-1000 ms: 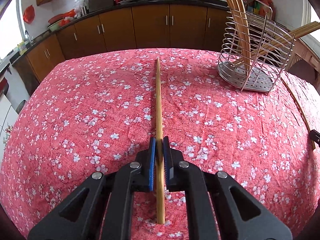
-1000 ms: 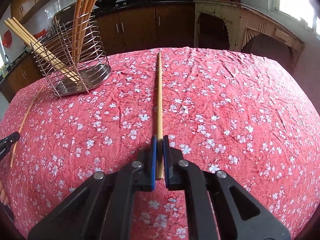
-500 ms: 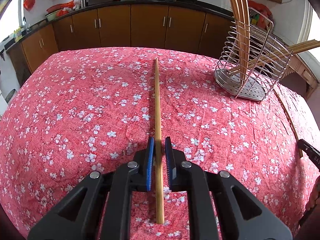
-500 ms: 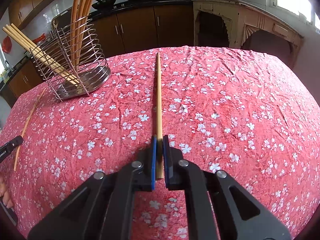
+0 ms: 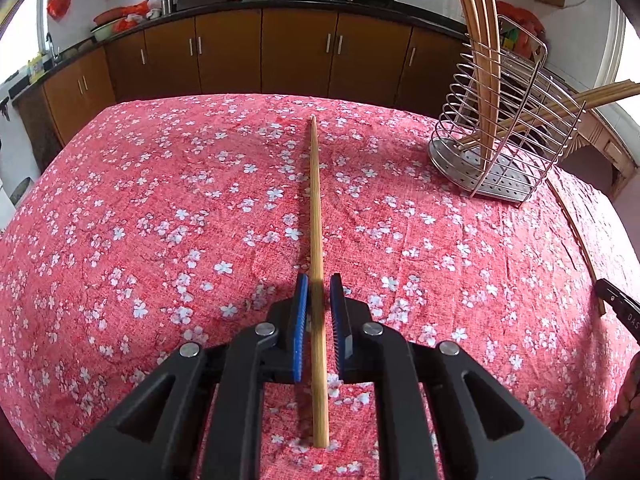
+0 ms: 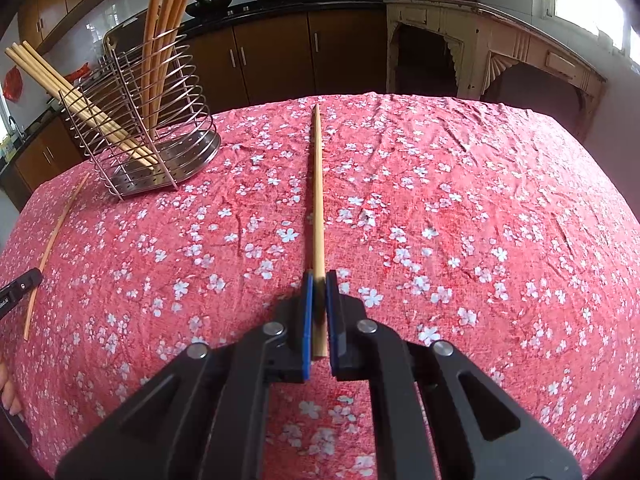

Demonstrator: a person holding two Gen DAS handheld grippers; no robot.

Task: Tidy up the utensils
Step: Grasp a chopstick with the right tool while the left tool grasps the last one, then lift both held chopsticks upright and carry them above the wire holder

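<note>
Pinched tight in the right gripper (image 6: 319, 276): a bamboo chopstick (image 6: 318, 184), pointing ahead over the floral tablecloth (image 6: 480, 240). Loosely bracketed by the left gripper (image 5: 319, 280), pads slightly parted and not pressing: a second chopstick (image 5: 315, 200), flat on the cloth. Standing nearby: a wire utensil holder (image 6: 192, 156) with more chopsticks inside

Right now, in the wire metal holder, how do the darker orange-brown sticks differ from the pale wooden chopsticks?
The darker orange-brown sticks stand nearly upright; the pale wooden chopsticks lean far sideways, out past the rim. The orange-brown sticks rise out of the frame, while the pale chopsticks' top ends are visible. Both groups sit in the wire metal holder.
</note>
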